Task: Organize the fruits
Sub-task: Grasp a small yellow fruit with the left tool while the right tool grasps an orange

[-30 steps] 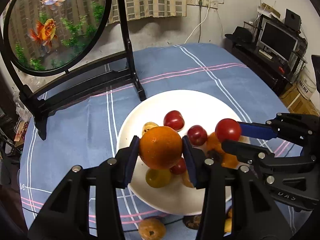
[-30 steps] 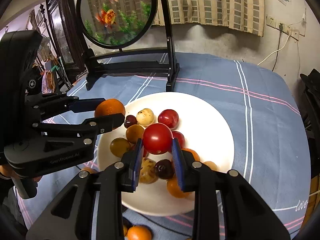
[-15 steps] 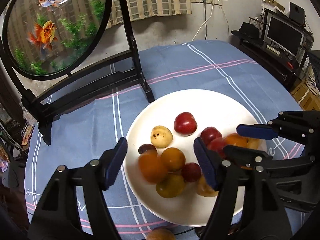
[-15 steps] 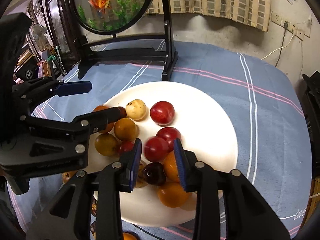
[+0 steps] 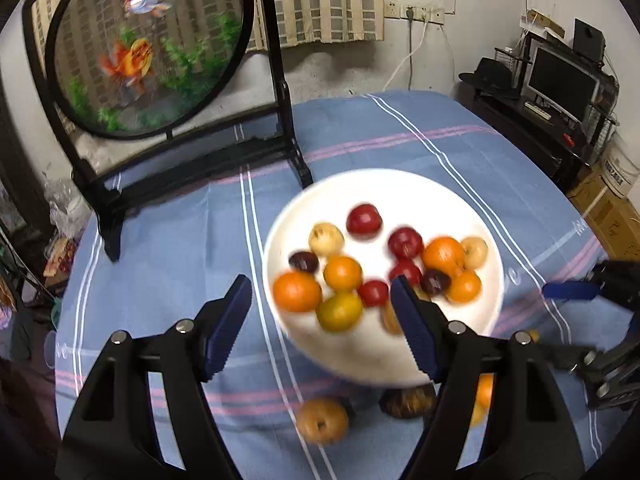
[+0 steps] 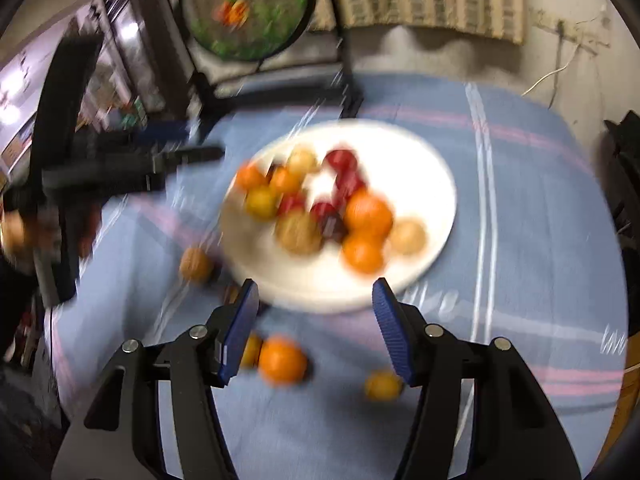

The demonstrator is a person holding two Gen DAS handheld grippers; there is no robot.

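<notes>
White plate (image 5: 400, 188) holds oranges, red and yellow fruits

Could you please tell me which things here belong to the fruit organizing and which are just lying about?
Belongs to the job:
- white plate of fruit
- orange on the tablecloth
- brown fruit on the tablecloth
- left gripper, right gripper, both empty, opening

Just lying about:
- goldfish screen
- monitor
- black hat
</notes>
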